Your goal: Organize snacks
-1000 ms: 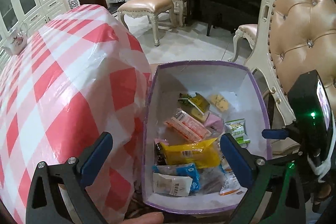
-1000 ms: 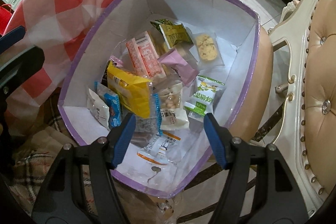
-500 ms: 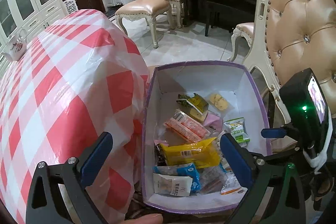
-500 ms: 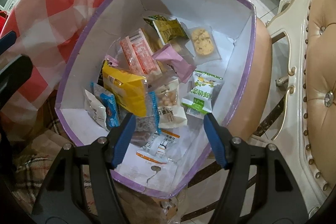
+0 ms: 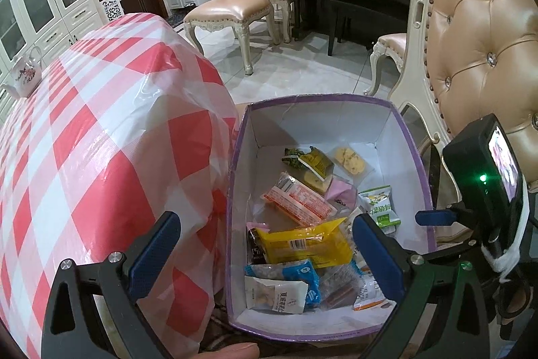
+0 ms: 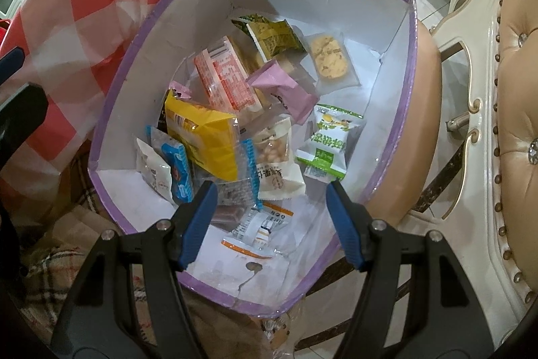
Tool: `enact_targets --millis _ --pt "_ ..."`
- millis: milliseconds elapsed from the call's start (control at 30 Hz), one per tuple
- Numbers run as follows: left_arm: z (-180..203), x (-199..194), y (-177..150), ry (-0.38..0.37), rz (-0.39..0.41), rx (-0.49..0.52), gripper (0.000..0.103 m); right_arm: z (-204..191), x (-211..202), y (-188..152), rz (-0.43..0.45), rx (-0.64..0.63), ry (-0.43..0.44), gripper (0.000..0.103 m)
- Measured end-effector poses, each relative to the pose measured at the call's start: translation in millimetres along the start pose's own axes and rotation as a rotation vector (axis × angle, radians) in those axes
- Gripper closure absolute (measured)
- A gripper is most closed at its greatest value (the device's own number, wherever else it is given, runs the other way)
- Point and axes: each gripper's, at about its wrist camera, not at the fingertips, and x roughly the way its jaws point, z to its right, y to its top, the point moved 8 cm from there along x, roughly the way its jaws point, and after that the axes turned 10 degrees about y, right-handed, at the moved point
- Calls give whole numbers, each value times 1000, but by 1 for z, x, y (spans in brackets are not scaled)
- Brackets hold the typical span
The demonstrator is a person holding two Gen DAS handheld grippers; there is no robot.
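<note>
Snack packets [image 6: 218,137] sit piled in the purple-rimmed box [image 6: 407,110] on a tan chair seat [image 6: 425,90], beside the red-checked tablecloth [image 5: 101,157]. We see both the left gripper [image 5: 265,244] and right gripper [image 6: 269,217] above the box, jaws apart, nothing held.

We look from each tool along its fingers. The left wrist view slants down, taking in the box [image 5: 407,137] at lower right and the room beyond. The right wrist view looks steeply down, close above it. Both share the box.
</note>
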Motion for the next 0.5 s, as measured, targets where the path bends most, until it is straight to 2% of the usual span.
enact_targets --millis 500 --pt "0 1 -2 0 -6 5 0 -2 6 -4 -24 12 14 32"
